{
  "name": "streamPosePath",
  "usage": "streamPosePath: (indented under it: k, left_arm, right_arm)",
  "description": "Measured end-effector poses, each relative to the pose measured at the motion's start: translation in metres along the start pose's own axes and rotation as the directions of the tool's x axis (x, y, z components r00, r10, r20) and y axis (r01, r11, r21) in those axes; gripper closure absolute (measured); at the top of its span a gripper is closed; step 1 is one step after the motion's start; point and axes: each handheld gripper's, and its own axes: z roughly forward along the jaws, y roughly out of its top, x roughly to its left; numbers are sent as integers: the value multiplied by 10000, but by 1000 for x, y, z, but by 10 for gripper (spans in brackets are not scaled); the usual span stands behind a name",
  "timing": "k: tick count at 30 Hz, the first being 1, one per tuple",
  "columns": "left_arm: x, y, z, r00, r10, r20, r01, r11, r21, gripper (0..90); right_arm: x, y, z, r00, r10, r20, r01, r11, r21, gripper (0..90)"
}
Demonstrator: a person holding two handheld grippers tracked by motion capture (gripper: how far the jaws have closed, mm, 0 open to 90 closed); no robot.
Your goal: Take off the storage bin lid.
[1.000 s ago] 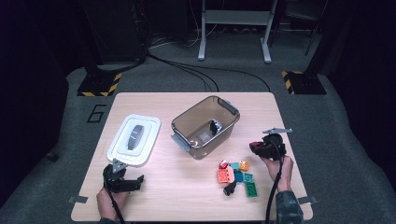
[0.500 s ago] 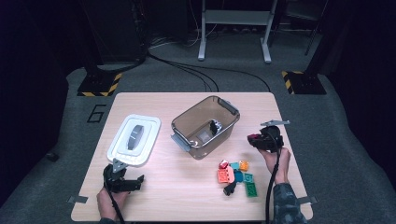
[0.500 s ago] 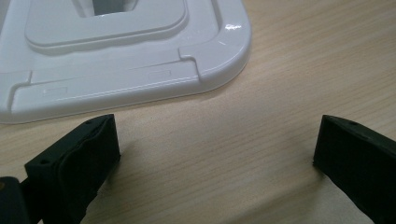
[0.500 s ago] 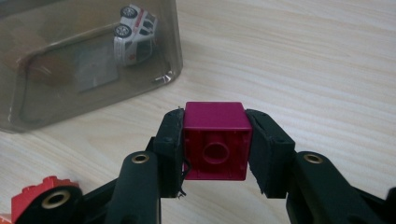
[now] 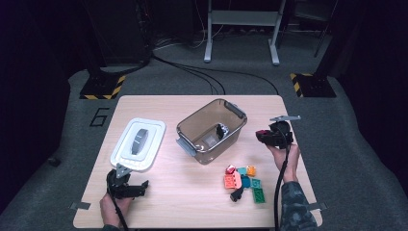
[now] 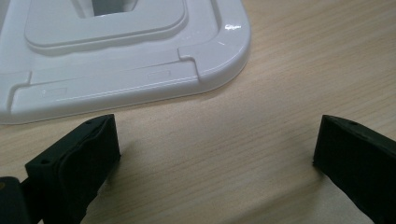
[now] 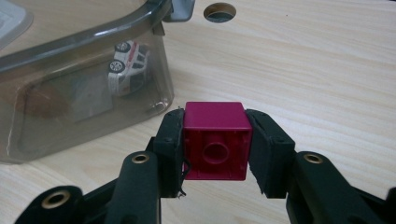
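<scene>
My right fingers clamp a magenta brick; I should clear the bin's rim ahead-left before releasing.

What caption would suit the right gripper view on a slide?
Right gripper clamps a magenta building block beside a smoky clear bin holding a white toy car.

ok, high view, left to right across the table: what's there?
left gripper → white lid → smoky clear bin → pile of toy bricks → right gripper, clamped on a magenta brick.
</scene>
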Motion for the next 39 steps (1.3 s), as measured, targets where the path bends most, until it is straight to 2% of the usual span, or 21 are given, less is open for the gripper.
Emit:
streamPosePath:
  k: [1,5,9,21,31,39]
  left_arm:
    - [0,0,0,10000,-1,-1,1,10000,-1,0]
    - [0,0,0,10000,0,-1,0,10000,-2,1]
    - [0,0,0,10000,-3,0,3,10000,-1,0]
    - [0,0,0,10000,-37,2,37,10000,-16,0]
    - [0,0,0,10000,-5,2,5,10000,-4,0]
    - [0,0,0,10000,-1,3,1,10000,0,0]
  right_arm:
    - [-2,1,0,9999,-140,-18,140,9999,-70,592]
    - [-2,9,-4,10000,-16,56,17,10000,-80,592]
    - [-3,17,-5,9998,-160,89,163,9995,-284,592]
    - [4,47,-10,9992,-343,204,355,9974,-623,592]
    - [18,70,-16,9980,-621,79,626,9932,-985,591]
    - [32,81,-12,9954,-948,-129,930,9905,-1014,591]
